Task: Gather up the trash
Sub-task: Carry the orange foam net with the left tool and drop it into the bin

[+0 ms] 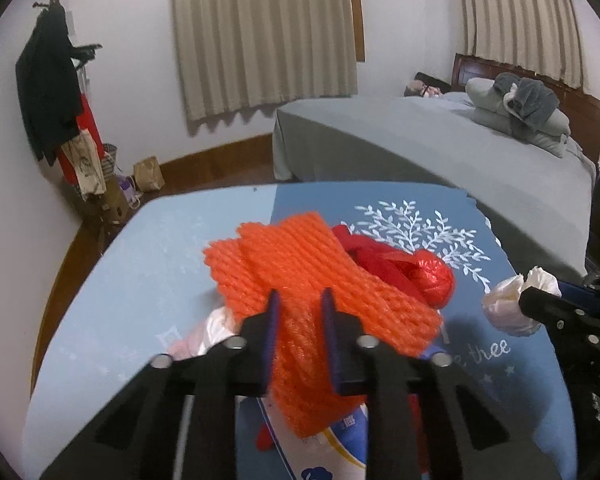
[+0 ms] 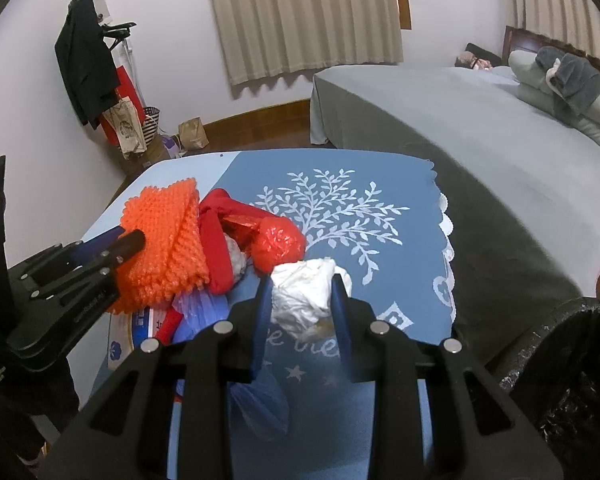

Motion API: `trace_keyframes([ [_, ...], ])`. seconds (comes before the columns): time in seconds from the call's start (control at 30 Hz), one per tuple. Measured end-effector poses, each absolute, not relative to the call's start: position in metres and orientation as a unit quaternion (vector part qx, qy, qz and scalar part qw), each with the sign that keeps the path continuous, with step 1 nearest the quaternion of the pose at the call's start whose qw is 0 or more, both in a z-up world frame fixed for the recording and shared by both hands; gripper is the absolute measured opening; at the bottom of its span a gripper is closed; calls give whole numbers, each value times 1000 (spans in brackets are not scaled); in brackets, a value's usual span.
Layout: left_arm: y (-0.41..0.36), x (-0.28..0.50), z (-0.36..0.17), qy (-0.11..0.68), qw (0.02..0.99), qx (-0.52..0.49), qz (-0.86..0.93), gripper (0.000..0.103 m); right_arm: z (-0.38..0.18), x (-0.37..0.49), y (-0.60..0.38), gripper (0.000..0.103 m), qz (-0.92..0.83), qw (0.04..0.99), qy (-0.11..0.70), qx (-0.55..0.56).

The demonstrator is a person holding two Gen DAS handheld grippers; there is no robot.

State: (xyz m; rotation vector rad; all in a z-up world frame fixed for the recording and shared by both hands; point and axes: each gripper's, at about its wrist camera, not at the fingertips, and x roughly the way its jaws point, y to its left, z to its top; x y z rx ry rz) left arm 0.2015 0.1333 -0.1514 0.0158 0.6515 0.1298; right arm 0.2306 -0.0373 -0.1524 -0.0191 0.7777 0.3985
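A heap of trash lies on a table with a blue cloth. My left gripper is shut on an orange foam net, its pads pinching the net's near end. In the right wrist view the left gripper comes in from the left onto the same orange net. My right gripper is shut on a crumpled white paper wad, held just above the cloth. That wad also shows at the right of the left wrist view. A red plastic bag lies beside the net.
A black-lined trash bin stands at the table's right, low in the right wrist view. A blue plastic bag and printed wrappers lie near the front. A grey bed is behind the table, and a coat rack at far left.
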Motion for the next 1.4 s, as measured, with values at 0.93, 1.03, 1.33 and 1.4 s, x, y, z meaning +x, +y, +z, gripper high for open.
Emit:
trace_keyframes([
  [0.93,59,145,-73,236,970,-8,-54,10,-76,168,-116,29,150,944,293,31],
  [1.03,34,144,-74,243,966,-3,-85,10,-73,154,-144,29,123,947,294,35],
  [1.33,-41,147,-82,261,950,5,-171,10,-81,118,-221,29,36,950,308,44],
  [1.4,-62,145,-84,262,946,9,-192,10,-83,112,-234,29,19,949,310,48],
])
